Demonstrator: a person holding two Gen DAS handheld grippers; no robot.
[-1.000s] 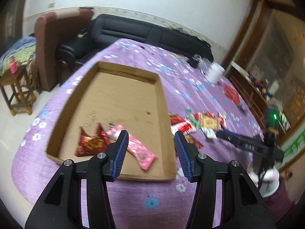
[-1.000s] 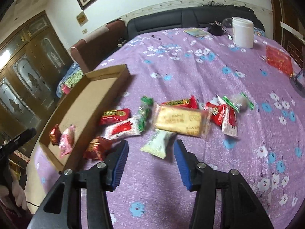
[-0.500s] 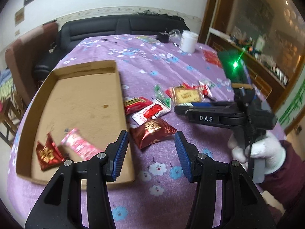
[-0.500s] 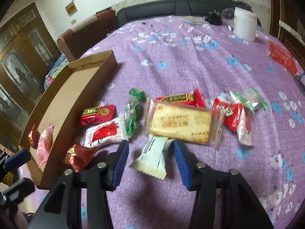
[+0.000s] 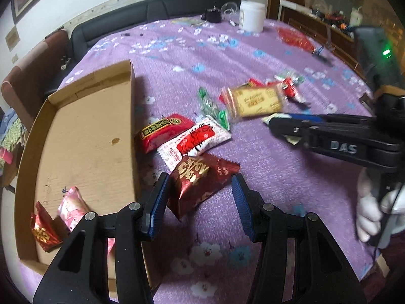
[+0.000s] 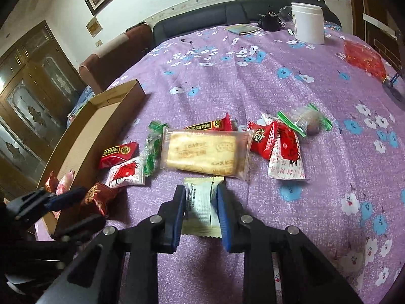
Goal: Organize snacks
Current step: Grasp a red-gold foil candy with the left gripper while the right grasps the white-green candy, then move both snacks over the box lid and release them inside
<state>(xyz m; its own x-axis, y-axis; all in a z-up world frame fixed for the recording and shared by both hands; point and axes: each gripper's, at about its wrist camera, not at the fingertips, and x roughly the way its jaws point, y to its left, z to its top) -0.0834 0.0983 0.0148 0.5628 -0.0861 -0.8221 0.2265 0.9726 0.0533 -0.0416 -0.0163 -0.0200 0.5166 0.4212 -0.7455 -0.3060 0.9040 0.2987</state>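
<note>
Light, crinkly white packet (image 6: 201, 204) on table (image 6: 316, 202), seemingly soft, pinched mid-body by closing right gripper (image 6: 201, 209); left gripper (image 5: 200, 202) unclenched around maroon packet (image 5: 200, 182).

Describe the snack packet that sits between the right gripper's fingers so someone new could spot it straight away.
Start at the cardboard tray on the purple flowered tablecloth, then move to the loose snacks beside it. Nearest the camera, just below the big clear-wrapped biscuit, lies the white packet, with the right hand-held gripper closing on it. It is the only plain white wrapper; its neighbours are red, green or clear.
</note>
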